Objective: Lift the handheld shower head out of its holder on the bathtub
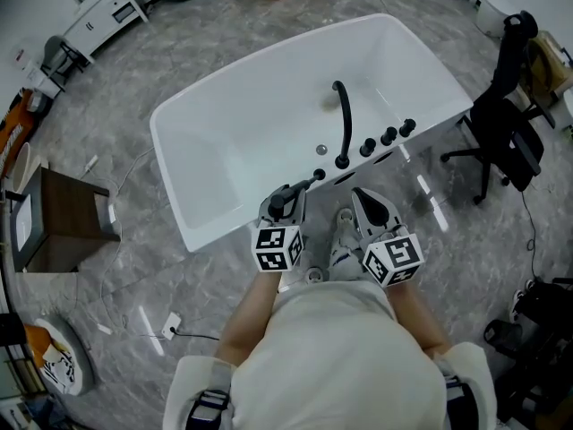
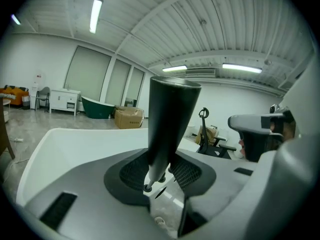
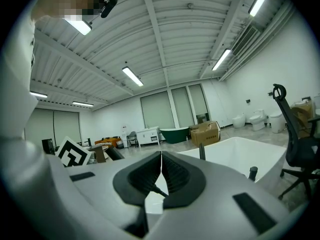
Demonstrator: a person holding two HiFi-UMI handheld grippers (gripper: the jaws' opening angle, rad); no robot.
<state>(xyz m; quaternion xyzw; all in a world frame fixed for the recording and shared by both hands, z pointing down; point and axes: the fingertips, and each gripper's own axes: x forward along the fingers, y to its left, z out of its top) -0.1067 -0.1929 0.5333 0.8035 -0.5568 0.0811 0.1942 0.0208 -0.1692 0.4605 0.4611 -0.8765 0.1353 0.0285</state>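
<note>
Shower head (image 2: 170, 119), a smooth black tapering handle, stands clamped between the ribbed fingers (image 2: 131, 173) of the left gripper (image 1: 287, 195), above the near rim of the glossy white bathtub (image 1: 224, 227). At its 1 o'clock a curved black spout (image 1: 344, 119) and round black knobs (image 1: 388, 137) line that rim, while the right gripper (image 3: 161, 169) at 3 o'clock has its fingers pressed together on nothing. A black office chair (image 1: 501, 124) stands at 2 o'clock on the grey marbled floor (image 1: 116, 133).
</note>
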